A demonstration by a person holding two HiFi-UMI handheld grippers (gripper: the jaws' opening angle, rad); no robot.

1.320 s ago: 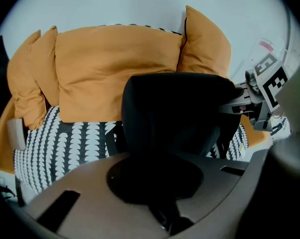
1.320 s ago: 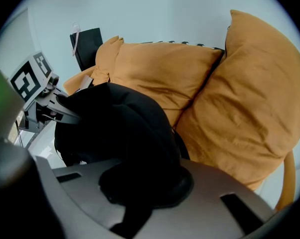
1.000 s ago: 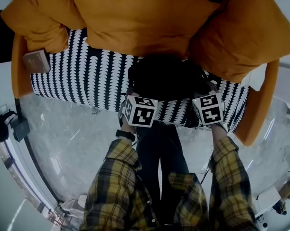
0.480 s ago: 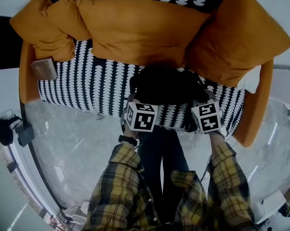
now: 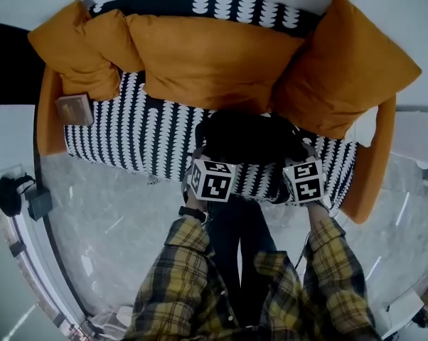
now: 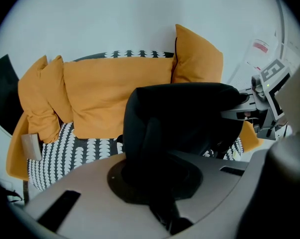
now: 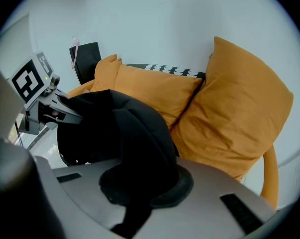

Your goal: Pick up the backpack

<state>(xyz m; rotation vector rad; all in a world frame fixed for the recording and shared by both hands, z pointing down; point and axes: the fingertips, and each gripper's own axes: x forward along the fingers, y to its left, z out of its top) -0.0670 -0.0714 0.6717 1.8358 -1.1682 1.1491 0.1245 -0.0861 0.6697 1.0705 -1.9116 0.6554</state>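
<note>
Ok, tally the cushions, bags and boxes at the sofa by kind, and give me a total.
orange cushions: 4
black backpack: 1
small brown box: 1
Total: 6

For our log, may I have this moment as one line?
left gripper shut on backpack | right gripper same | backpack at sofa front

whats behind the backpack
Orange cushions leaning on the sofa back. The backpack covers the seat and cushion edges right behind it, so anything there is unseen.
</note>
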